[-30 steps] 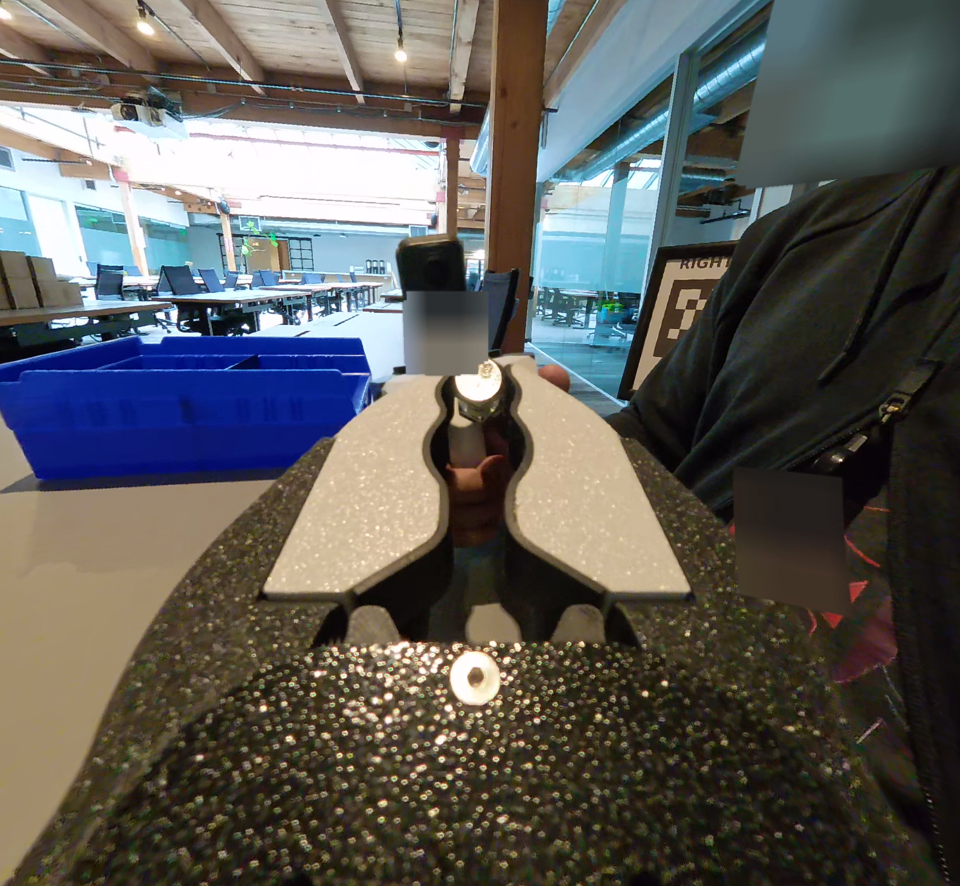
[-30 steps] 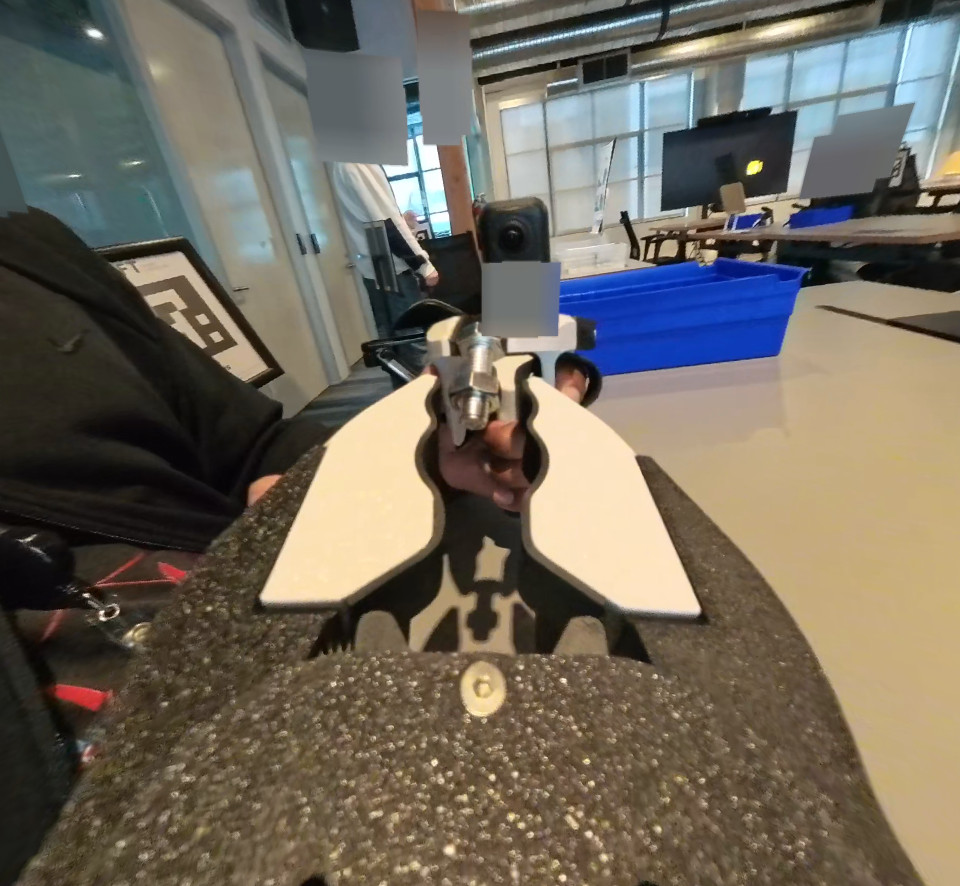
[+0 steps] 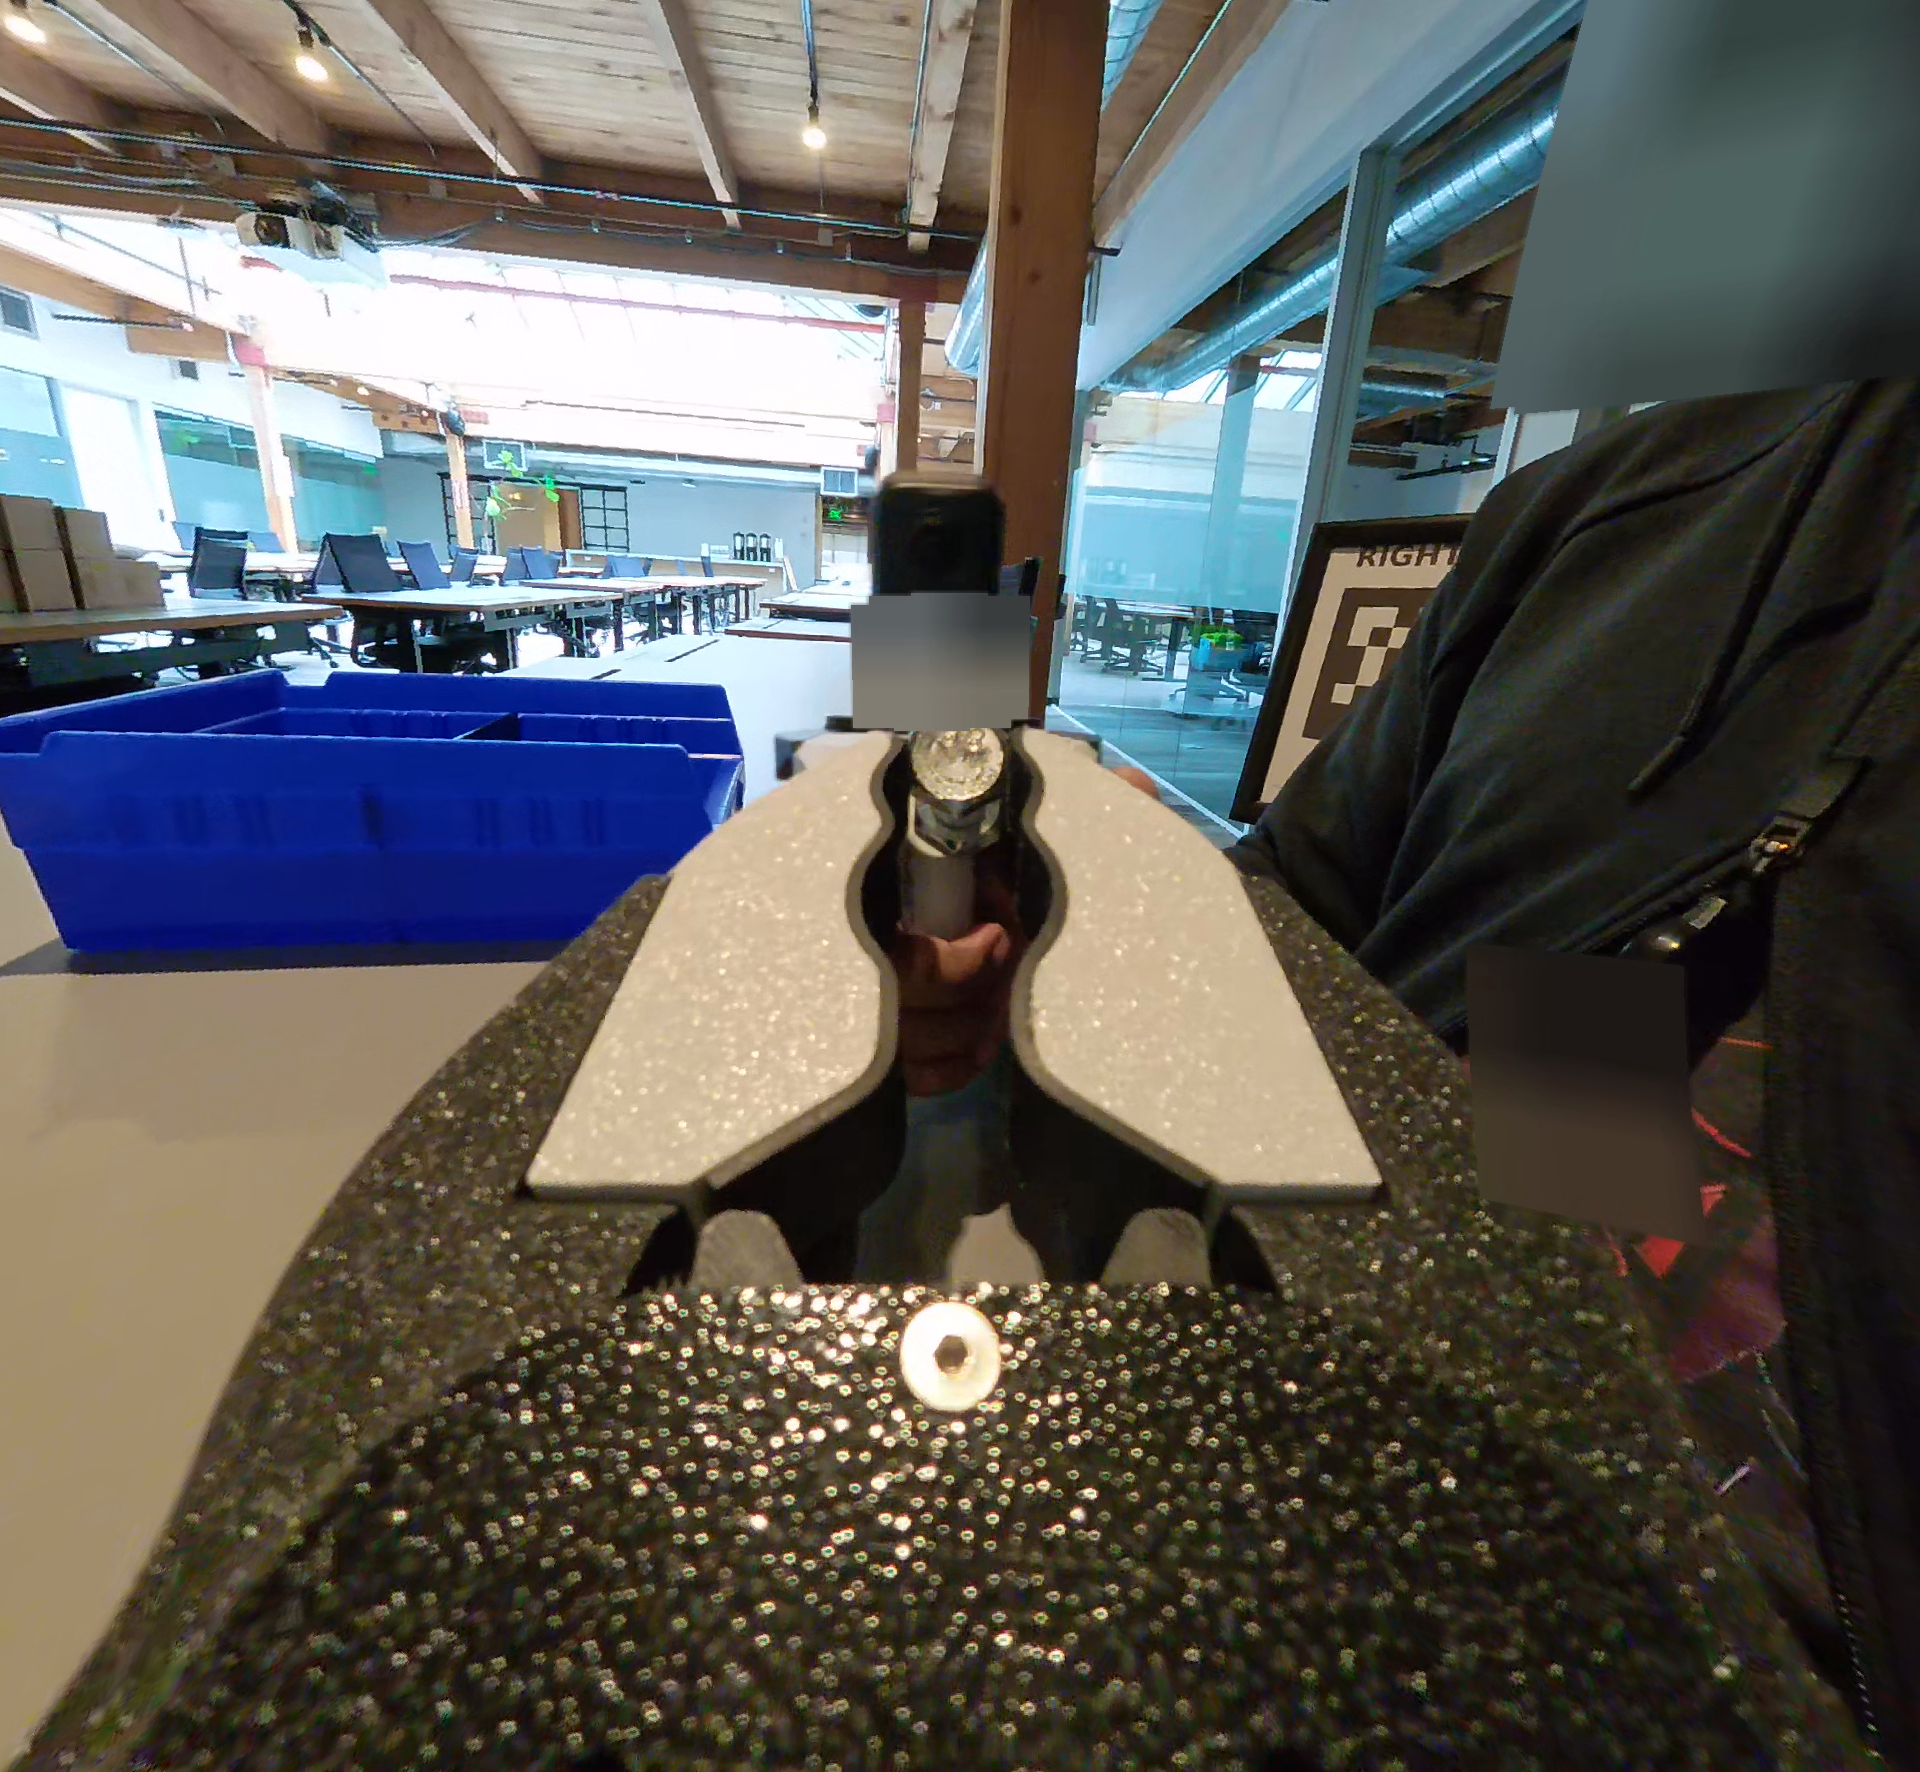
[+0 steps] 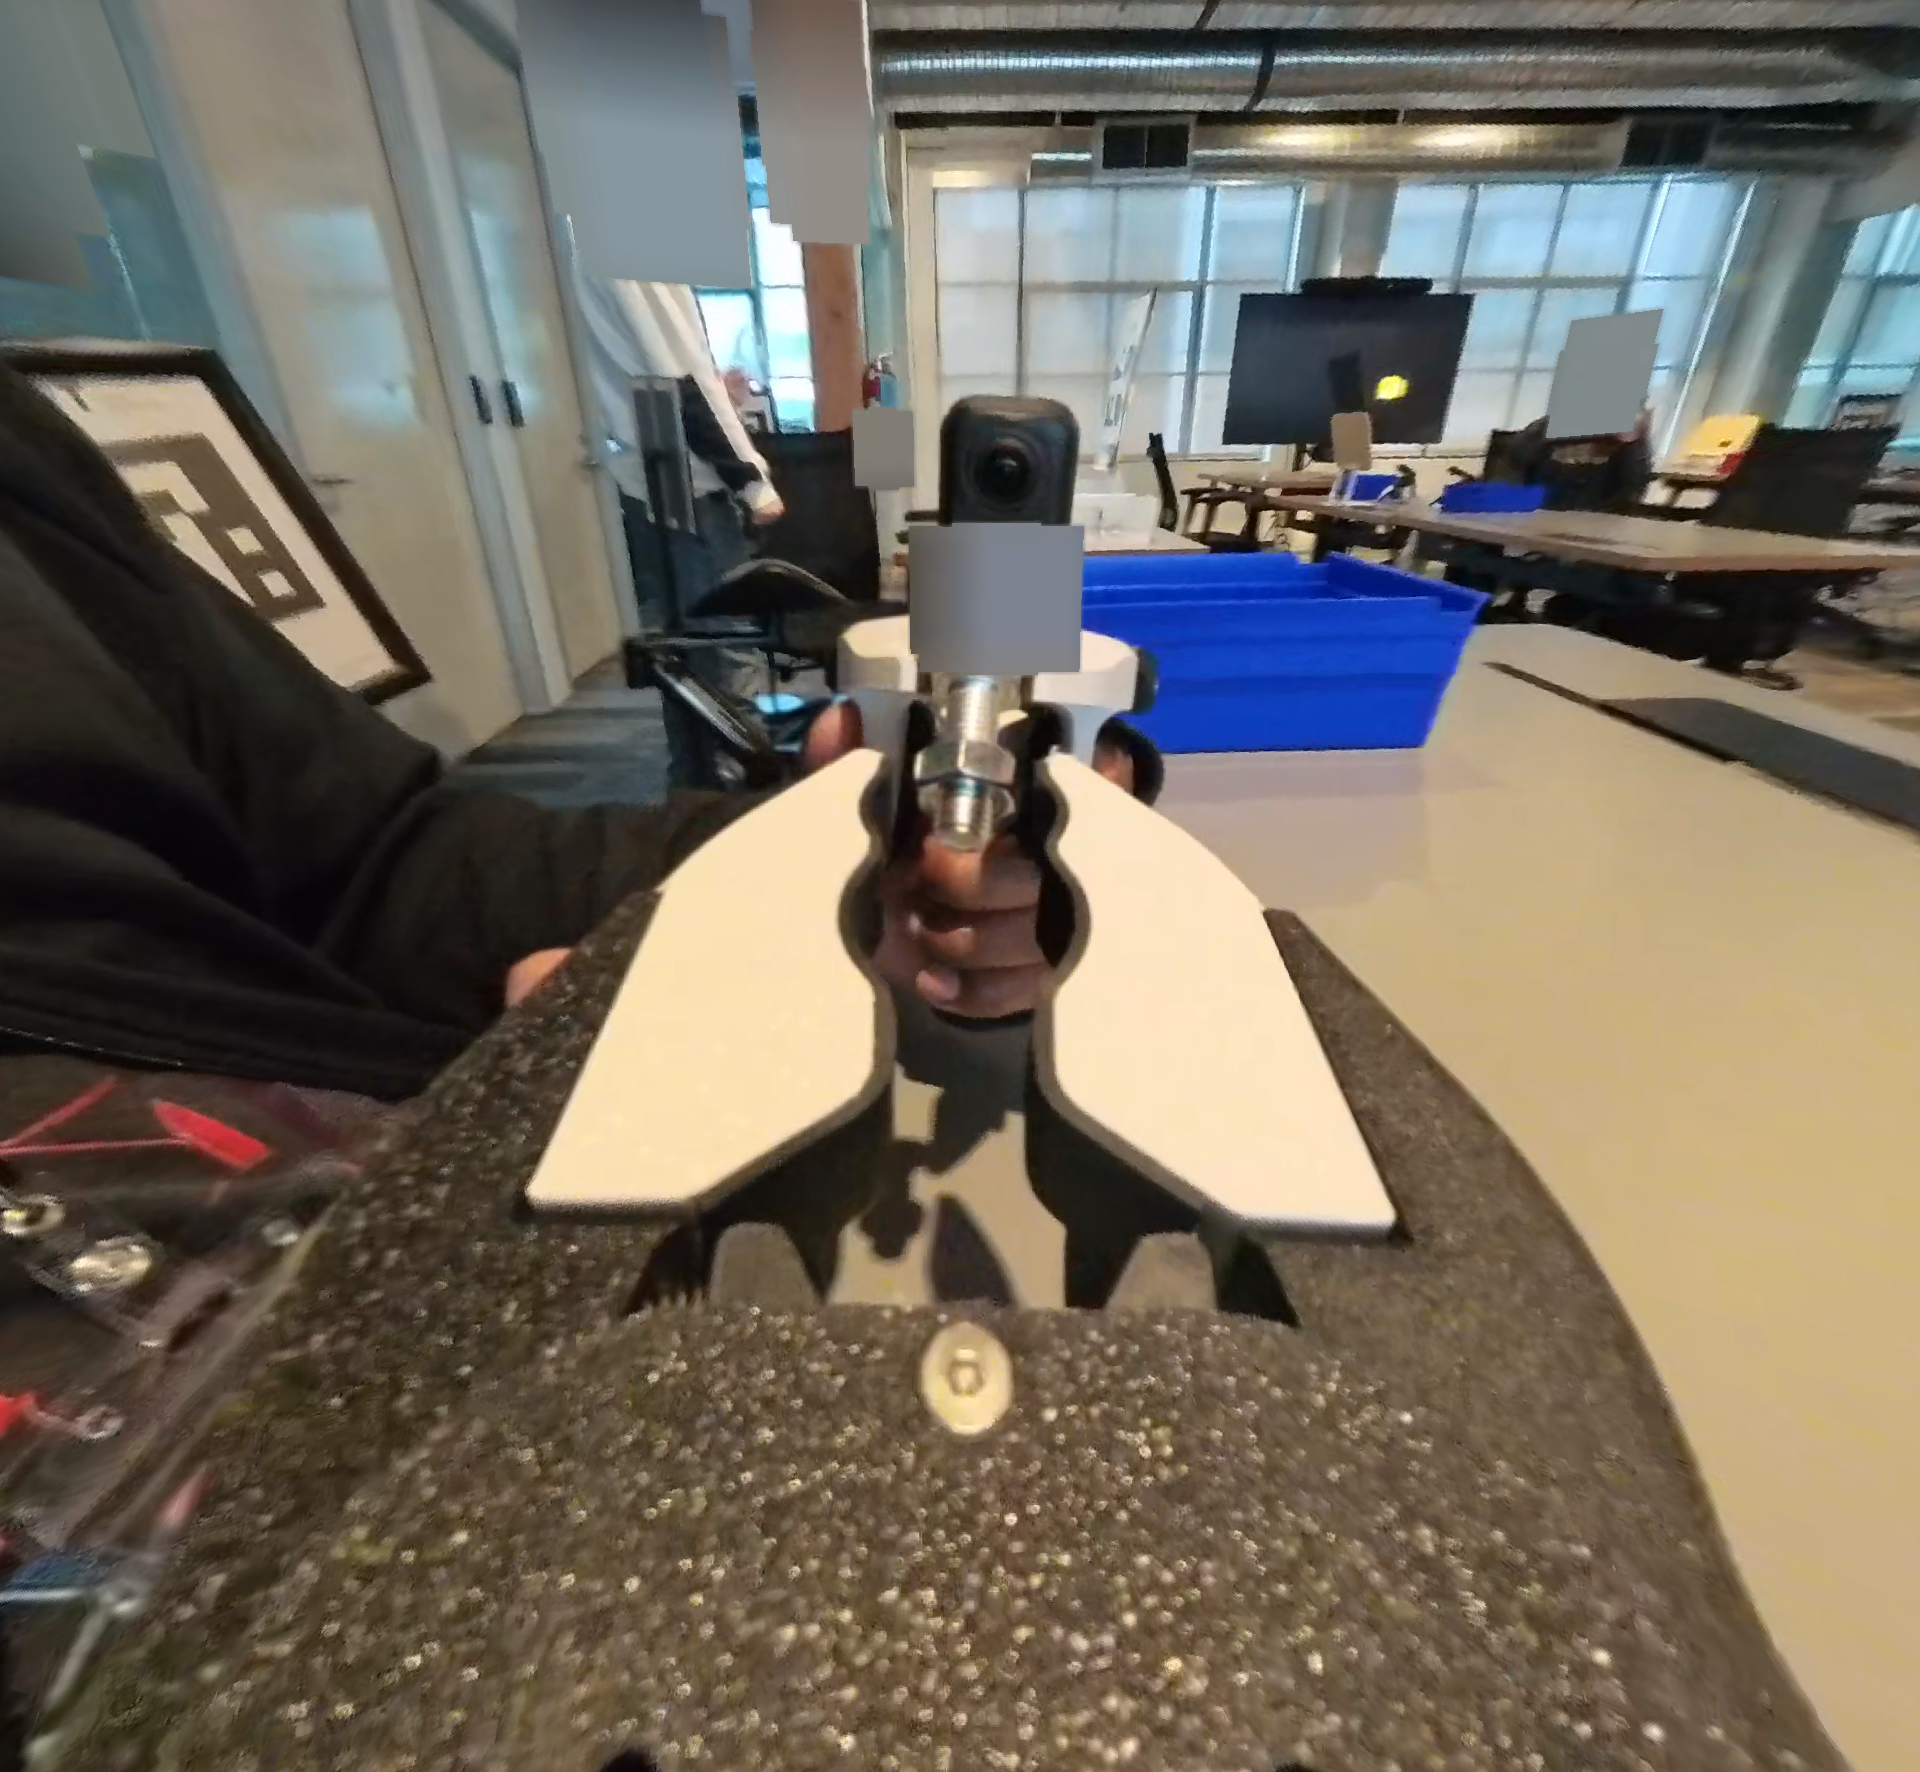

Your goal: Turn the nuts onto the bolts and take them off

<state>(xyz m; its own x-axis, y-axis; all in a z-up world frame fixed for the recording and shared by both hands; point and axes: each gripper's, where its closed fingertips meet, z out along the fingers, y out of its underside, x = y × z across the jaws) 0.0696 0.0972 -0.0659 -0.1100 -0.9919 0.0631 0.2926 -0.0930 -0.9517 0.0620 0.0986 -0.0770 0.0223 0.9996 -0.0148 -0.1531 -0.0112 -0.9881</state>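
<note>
A steel bolt and nut are held in the air between my two grippers, which face each other. In the left wrist view the bolt's head (image 3: 958,759) faces the camera, and my left gripper (image 3: 958,772) is shut on it at the fingertips. In the right wrist view my right gripper (image 4: 961,768) is shut on the hex nut (image 4: 961,762). The nut sits on the bolt's thread (image 4: 974,696), and the bolt's end (image 4: 971,818) sticks out towards the camera. The left gripper's white body (image 4: 883,673) shows just behind the nut. A hand shows below the jaws in both views.
A grey table (image 3: 208,1151) lies below, with a blue divided bin (image 3: 364,818) at the back; the bin also shows in the right wrist view (image 4: 1299,673). The person in a black jacket (image 3: 1610,787) is close beside the grippers. A framed marker board (image 4: 239,527) leans behind. My left and right fingertips are right by each other.
Both grippers keep their grip. The bolt head now faces the left camera more squarely than before. The right wrist view has shifted slightly.
</note>
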